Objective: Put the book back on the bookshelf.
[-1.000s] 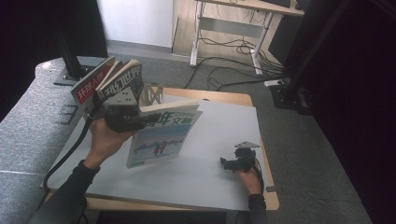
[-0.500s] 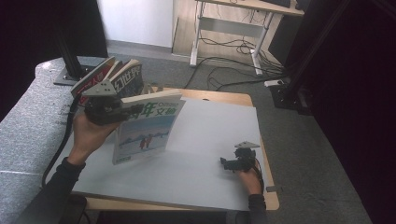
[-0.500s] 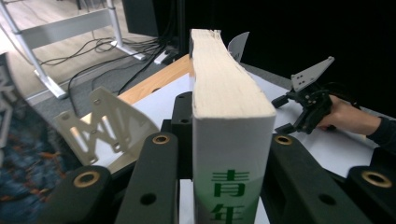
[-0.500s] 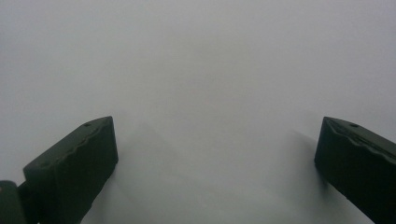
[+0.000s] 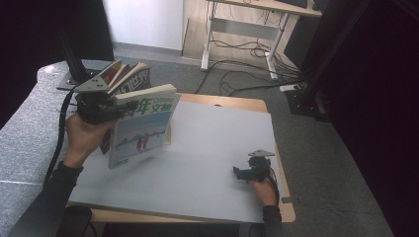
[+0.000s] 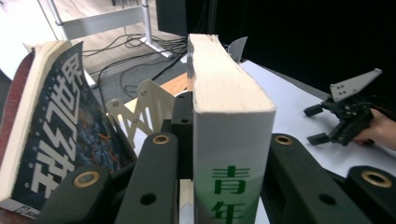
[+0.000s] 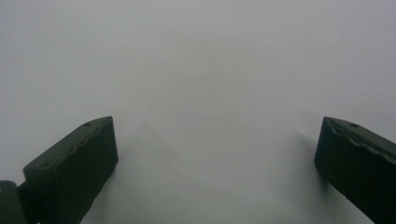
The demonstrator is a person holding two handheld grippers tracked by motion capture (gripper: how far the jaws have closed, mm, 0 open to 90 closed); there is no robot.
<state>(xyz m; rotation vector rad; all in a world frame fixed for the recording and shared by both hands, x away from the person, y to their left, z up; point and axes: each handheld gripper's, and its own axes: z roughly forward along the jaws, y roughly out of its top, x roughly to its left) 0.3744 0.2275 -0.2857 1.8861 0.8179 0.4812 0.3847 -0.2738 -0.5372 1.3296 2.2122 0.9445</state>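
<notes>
Carried toward the left edge of the worktop (image 5: pixel 217 106) since a second ago: a thick magazine with green title characters (image 5: pixel 143 126), then held flatter and nearer the middle, now tipped nearly upright with the cover facing the near edge. Pinched by the left gripper (image 5: pixel 111 109) at the top corner near the spine, jaws pressed on both covers, as seen along the page block in the left gripper view (image 6: pixel 224 107). Lifted clear of the white sheet (image 5: pixel 207 163) on the worktop, just in front of the white slotted book stand (image 6: pixel 142 109) at the far left corner. Probably mid-transfer, either out of the stand or about to be slotted in; cannot tell which.

In the stand: a dark-covered magazine with large white characters (image 6: pixel 60 126) leaning away from the held one, with at least one more behind it, a red edge just showing. An empty slot visible between the dark magazine and the held one.

Unmoved near the right near corner: right gripper (image 5: pixel 247 173), jaws spread wide over bare sheet, holding nothing, resting on the worktop.
</notes>
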